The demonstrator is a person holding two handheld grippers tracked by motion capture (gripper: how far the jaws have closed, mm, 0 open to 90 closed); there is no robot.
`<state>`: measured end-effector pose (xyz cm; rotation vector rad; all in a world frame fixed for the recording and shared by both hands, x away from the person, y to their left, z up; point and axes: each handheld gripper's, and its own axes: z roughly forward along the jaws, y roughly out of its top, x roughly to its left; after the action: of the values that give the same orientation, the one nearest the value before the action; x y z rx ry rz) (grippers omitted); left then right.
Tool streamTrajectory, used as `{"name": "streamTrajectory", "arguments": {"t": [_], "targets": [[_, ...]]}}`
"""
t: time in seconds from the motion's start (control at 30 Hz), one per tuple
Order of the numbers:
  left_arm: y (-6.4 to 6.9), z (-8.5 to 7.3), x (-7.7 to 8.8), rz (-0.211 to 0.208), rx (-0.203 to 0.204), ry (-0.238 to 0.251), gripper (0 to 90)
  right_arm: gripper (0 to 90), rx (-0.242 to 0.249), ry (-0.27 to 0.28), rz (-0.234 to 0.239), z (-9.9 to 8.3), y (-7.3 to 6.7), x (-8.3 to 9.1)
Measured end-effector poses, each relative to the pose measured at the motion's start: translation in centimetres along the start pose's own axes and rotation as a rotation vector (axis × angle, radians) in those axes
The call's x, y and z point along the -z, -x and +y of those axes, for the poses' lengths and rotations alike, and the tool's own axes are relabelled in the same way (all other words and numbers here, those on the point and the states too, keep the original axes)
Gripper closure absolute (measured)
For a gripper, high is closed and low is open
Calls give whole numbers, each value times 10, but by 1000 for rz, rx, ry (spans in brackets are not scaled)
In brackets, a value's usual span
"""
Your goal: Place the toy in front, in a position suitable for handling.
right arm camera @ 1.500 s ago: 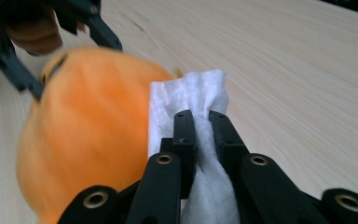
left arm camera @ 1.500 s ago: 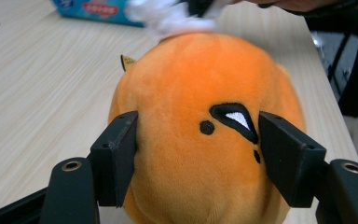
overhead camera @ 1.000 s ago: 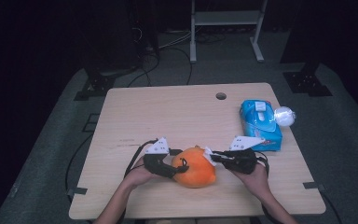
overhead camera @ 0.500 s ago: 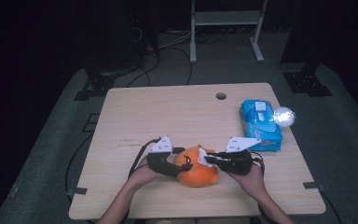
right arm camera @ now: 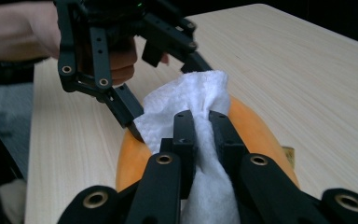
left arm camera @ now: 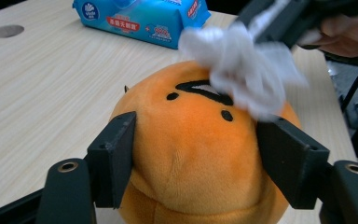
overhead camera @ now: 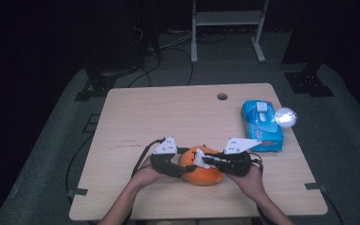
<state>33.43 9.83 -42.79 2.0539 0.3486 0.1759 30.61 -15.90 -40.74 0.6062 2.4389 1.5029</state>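
Worktop [overhead camera: 136, 112] carries the orange plush toy [overhead camera: 201, 166] near its 6 o'clock edge, with a blue wipes pack [overhead camera: 261, 125] well apart toward 2 o'clock. Left gripper [left arm camera: 200, 158] brackets the plush's sides, its jaws having just been closing from a wider stance, apparently pressing; since a second ago the right gripper [right arm camera: 200, 126], clamped on a white wipe [right arm camera: 191, 105], has come onto the face, so wiping looks underway. Plush is near round with no clear long axis; face points up, toward 12 o'clock.

Right tongs [overhead camera: 205, 161] with white wipe [right arm camera: 193, 105] moved onto orange plush [overhead camera: 201, 166]; left tongs [overhead camera: 183, 169] just narrowed around plush.
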Motion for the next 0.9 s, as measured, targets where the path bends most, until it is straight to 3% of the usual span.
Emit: {"name": "streamTrajectory", "arguments": {"t": [0.07,0.2,0.3,0.4,0.47,0.57,0.67,0.8,0.9], "targets": [[-1,-1,2,-1,10,5,246,814,26,-14,-13,1,-3,-4],[-7,-6,6,-22,57,1,115,815,-27,-6,-17,-5,10,1],[-7,-9,2,-32,62,0,185,814,-43,-3,-45,-8,18,6],[-5,-4,0,-12,52,10,269,815,-57,-9,-67,-8,21,9],[-3,-1,-1,-6,56,20,298,815,-36,0,-78,-5,16,10],[4,4,-3,-1,19,19,313,815,24,16,-52,3,0,7],[7,5,-3,9,-9,5,322,815,76,1,-60,9,-10,3],[6,1,-2,7,-3,7,325,815,39,-3,-96,4,4,9],[2,-1,-4,17,51,25,234,815,-16,-18,-115,-5,18,14]]}}
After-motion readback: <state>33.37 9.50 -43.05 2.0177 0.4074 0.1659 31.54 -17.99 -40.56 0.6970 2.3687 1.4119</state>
